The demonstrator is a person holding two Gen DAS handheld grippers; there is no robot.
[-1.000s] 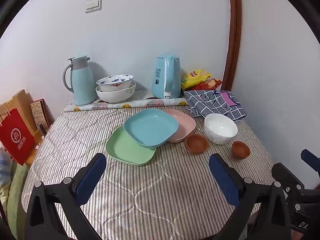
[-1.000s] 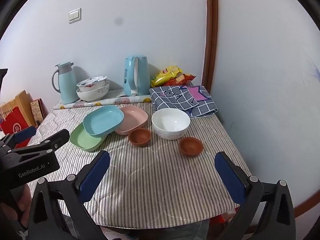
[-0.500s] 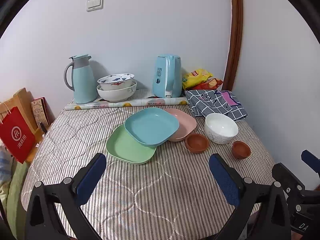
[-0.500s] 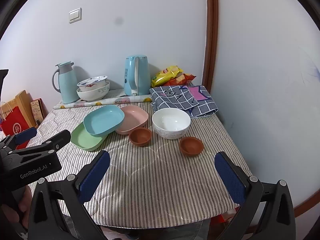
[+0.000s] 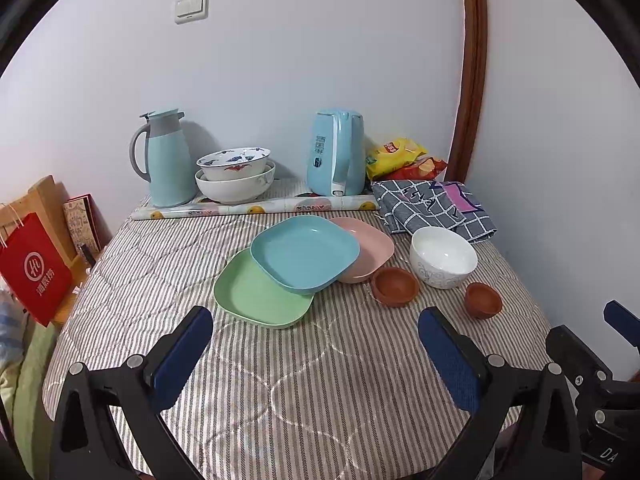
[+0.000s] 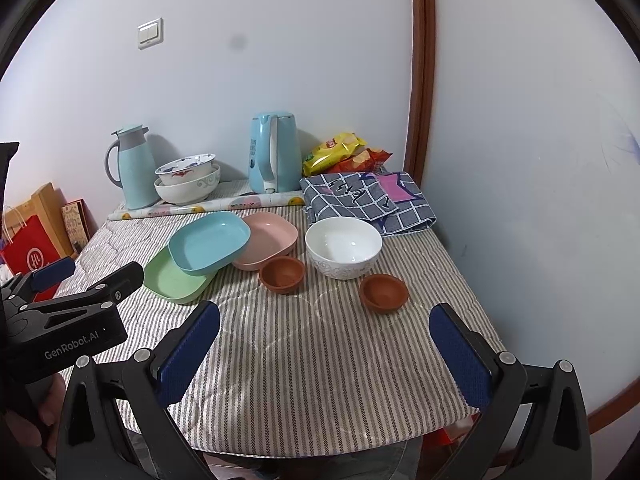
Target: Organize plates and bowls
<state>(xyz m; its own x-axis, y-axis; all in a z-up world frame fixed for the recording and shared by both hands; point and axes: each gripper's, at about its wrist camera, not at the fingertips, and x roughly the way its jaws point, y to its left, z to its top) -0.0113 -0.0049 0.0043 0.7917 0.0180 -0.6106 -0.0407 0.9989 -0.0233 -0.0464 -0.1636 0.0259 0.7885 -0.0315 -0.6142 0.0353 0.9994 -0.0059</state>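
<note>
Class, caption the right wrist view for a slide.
Open right gripper faces blue plate overlapping green and pink plates.

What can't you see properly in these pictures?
- Green plate: both views, its far part is covered by the blue plate.
- Pink plate: both views, its left side is under the blue plate.
- Lower white bowl by the wall: both views, its inside is hidden by the patterned bowl nested in it.
- Kettle label: left view, print too small to read.
- Red bag: both views, cut off by the image edge.
</note>
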